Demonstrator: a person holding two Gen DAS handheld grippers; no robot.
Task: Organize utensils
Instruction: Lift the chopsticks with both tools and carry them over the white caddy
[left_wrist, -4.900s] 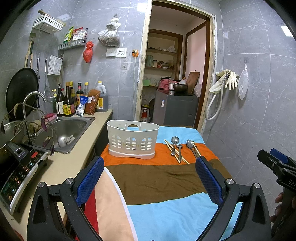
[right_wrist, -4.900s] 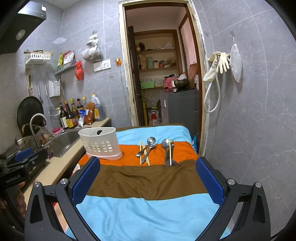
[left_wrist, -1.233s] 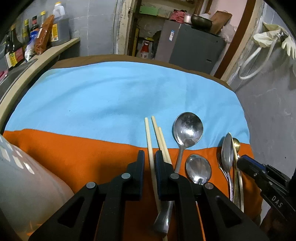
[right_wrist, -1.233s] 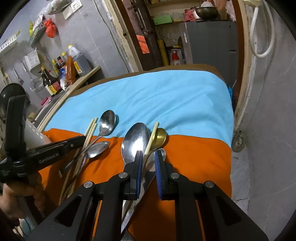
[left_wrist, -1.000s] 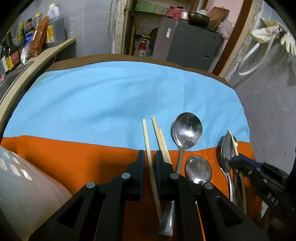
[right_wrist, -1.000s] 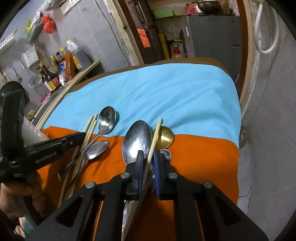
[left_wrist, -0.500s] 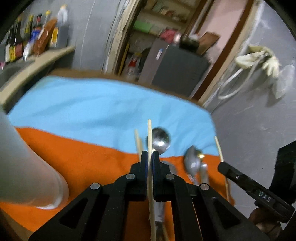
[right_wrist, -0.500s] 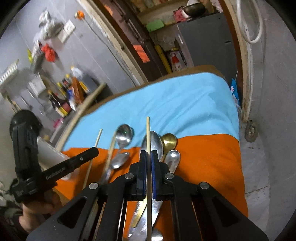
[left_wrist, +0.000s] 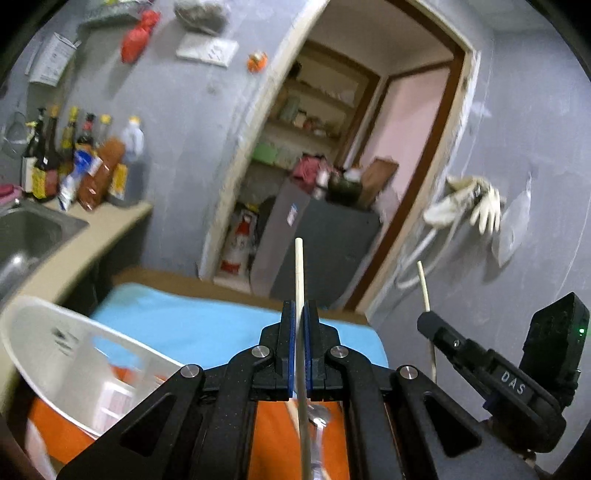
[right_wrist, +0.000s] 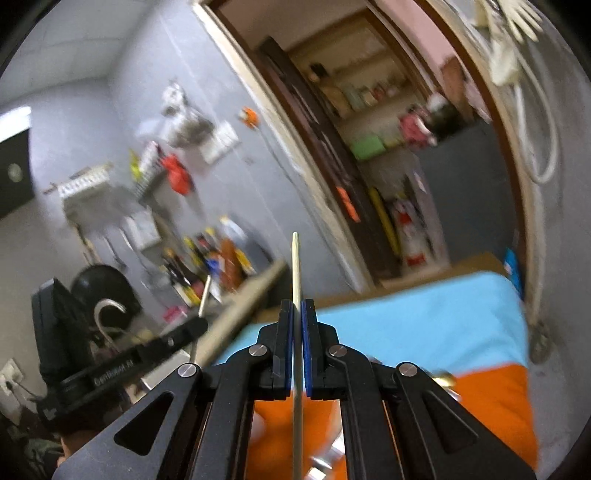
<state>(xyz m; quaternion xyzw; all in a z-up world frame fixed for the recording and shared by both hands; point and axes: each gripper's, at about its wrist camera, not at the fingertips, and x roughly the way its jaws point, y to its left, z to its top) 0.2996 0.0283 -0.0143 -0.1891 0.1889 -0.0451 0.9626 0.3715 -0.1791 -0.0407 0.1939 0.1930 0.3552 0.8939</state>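
your left hand-held gripper (left_wrist: 300, 325) is clamped on a pale wooden chopstick (left_wrist: 299, 273), and your right hand-held gripper (right_wrist: 296, 325) is clamped on a second pale wooden chopstick (right_wrist: 295, 266); each stick runs straight along its gripper's line, tip pointing ahead and slightly upward, both lifted clear of the striped blue-and-orange cloth (left_wrist: 207, 325) covering the worktop. the white slotted plastic utensil basket (left_wrist: 74, 350) sits at the worktop's left edge, beside the steel sink (left_wrist: 26, 232), low and to the left of your left hand-held gripper and just beside it. your right hand-held gripper (left_wrist: 428, 321) hangs farther toward the worktop's right edge, well apart from the basket, so the left hand is the nearer one. each chopstick's long axis lies closer to level than upright; it likely needs tipping end-down to drop into a compartment. silver spoons (left_wrist: 317, 413) lie on the orange stripe below, blurred.
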